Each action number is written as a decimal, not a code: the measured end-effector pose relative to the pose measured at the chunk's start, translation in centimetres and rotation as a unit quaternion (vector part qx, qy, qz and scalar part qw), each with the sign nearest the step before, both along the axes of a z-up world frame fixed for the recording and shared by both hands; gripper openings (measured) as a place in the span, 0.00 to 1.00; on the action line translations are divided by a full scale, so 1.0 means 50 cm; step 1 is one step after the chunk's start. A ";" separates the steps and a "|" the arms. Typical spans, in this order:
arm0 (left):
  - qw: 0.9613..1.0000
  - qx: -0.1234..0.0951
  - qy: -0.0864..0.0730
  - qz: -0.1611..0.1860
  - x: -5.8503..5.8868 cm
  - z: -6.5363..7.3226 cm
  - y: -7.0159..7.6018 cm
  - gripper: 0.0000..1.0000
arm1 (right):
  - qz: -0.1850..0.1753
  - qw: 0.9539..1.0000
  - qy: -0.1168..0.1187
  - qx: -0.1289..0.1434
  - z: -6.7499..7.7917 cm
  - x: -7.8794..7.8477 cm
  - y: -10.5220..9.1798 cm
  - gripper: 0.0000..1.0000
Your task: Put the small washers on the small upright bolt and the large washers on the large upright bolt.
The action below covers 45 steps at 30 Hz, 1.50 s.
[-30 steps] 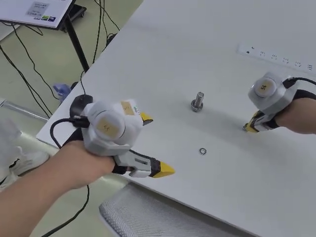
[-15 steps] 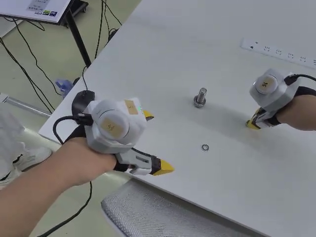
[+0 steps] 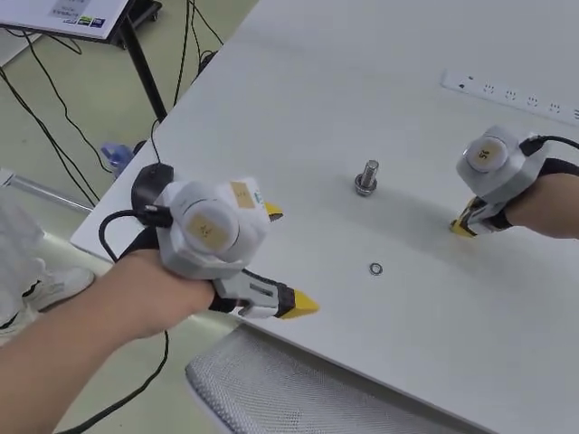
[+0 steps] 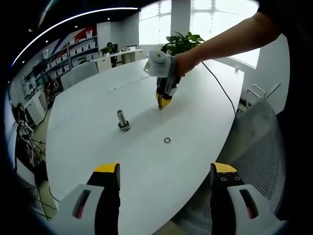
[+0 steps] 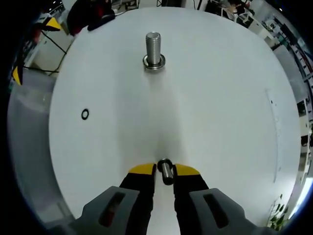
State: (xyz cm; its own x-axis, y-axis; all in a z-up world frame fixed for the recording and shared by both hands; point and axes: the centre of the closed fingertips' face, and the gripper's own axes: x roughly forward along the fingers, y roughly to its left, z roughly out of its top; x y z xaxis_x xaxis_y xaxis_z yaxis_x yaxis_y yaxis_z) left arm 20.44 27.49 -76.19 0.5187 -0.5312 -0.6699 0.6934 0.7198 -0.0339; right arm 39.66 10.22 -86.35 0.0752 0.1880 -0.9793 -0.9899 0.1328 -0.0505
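Yellow-tipped jaws of right gripper (image 5: 165, 168) snug on small cylindrical metal bolt (image 5: 167, 173)

Only the view shifted slightly; nothing else moved

Table (image 3: 298, 108): large bolt (image 3: 366, 178), washer (image 3: 375, 268), power strip (image 3: 507, 96)

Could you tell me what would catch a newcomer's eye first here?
The large bolt stands upright on the table, one loose washer lying nearer the person. The right gripper, tips down, is shut on a small bolt; the left gripper is open by the edge.
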 end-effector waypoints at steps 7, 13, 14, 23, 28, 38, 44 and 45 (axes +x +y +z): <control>1.000 0.001 0.000 0.000 -0.004 0.000 0.004 0.74 | 0.000 1.000 -0.004 0.006 0.012 0.006 0.007 0.20; 1.000 0.002 0.000 -0.003 -0.009 0.001 0.004 0.73 | 0.000 1.000 -0.006 0.007 0.032 0.009 0.005 0.22; 1.000 0.002 -0.001 -0.003 -0.009 0.002 0.004 0.73 | -0.001 1.000 -0.006 0.008 0.037 0.008 0.005 0.22; 1.000 0.001 -0.009 -0.008 -0.009 0.015 0.013 0.72 | 0.014 1.000 -0.014 0.017 0.080 -0.004 0.030 0.23; 1.000 0.003 -0.012 -0.012 -0.010 0.019 0.016 0.72 | 0.028 0.999 -0.014 0.020 0.094 -0.026 0.053 0.24; 0.999 0.003 -0.019 -0.026 -0.016 0.031 0.011 0.72 | 0.050 0.998 -0.014 0.030 0.114 -0.080 0.091 0.25; 0.999 0.003 -0.019 -0.031 -0.019 0.033 0.015 0.71 | 0.070 0.997 -0.014 0.042 0.123 -0.115 0.117 0.25; 0.999 0.004 -0.020 -0.031 -0.019 0.034 0.016 0.71 | 0.071 0.996 -0.013 0.042 0.123 -0.118 0.120 0.25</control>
